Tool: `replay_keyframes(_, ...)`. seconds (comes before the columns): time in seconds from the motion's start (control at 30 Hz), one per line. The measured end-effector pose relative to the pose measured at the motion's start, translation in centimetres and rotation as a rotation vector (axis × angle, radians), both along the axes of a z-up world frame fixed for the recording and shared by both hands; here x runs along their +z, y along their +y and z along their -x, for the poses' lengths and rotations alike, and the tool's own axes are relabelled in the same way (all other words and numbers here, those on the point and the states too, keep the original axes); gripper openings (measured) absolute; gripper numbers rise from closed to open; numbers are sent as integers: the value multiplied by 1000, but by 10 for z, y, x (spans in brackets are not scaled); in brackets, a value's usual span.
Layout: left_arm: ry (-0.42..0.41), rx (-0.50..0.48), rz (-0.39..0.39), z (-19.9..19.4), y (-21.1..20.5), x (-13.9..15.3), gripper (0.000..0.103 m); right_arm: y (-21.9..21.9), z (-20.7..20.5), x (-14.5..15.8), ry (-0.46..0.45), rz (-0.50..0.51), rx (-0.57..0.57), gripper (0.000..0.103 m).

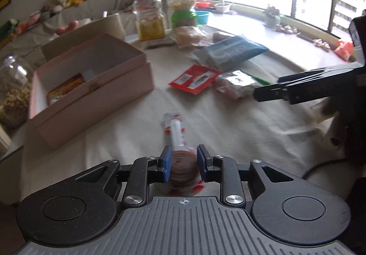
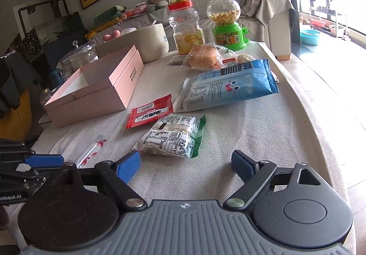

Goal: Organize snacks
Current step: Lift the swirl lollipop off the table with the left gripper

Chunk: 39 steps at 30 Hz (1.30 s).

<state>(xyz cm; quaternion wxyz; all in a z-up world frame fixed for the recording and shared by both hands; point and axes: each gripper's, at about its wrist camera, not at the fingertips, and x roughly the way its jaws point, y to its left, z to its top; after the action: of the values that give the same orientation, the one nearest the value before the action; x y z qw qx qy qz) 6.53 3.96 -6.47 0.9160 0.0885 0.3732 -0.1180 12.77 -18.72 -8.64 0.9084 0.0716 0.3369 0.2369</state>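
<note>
Left gripper (image 1: 181,163) angled down, blue pads (image 1: 166,164) narrow, closed against round wrapped candy between them. Right gripper (image 2: 186,163) angled down, jaws spread wide, nothing between pads (image 2: 128,167); sits right of left gripper.

— We note a coarse, matt woven beige cloth (image 2: 251,131) over the table, and a smooth matt pink cardboard box (image 2: 109,92).
— We confirm; the blue snack bag (image 2: 231,88) looks like glossy plastic film.

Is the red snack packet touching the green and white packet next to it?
Touching. In the right wrist view the red packet has its lower right corner meeting the green and white packet, with no cloth showing between them.
</note>
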Motion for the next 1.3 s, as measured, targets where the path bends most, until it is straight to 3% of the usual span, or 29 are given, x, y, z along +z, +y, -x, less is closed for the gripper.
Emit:
replay_keyframes(0.07, -1, -39, 10, 1, -8, -3, 40, 0, 0, 0, 1, -3, 2, 89)
replay_keyframes(0.17, -4, -67, 9, 4, -15, -3, 41, 0, 0, 0, 2, -8, 5, 90)
replay_keyframes(0.27, -4, -42, 36, 8, -8, 1, 41, 0, -1, -1, 5, -10, 12, 92)
replay_keyframes(0.37, -31, 28, -22, 13, -1, 5, 38, 1, -1, -1, 5, -7, 17, 93)
replay_keyframes(0.43, -1, 24, -40, 12, 0, 1, 38, 2, -2, -1, 5, -7, 19, 93)
replay_keyframes(0.53, -7, -17, -80, 12, -9, -5, 51, 2, -2, -1, 5, -7, 20, 94)
replay_keyframes(0.57, -3, -31, -83, 11, -12, -6, 60, 2, -2, -1, 5, -7, 20, 94)
replay_keyframes(0.67, 8, -56, -58, 8, -16, -8, 77, 2, -2, -1, 5, -6, 21, 95)
replay_keyframes(0.8, -3, -3, -9, 9, -6, -5, 72, 3, -2, -2, 5, -3, 26, 96)
replay_keyframes(0.93, 10, 94, -26, 2, 9, -14, 73, 6, -3, -2, 8, 12, 44, 100)
replay_keyframes(1.03, 17, 119, 106, -2, 24, -18, 71, 10, -4, -2, 11, 35, 63, 103)
replay_keyframes(1.1, 2, 138, 149, -3, 28, -19, 66, 10, -4, -1, 12, 35, 66, 103)
replay_keyframes(1.3, -56, 170, 139, 9, 24, -23, 61, 4, -6, 0, 40, 9, 84, 103)
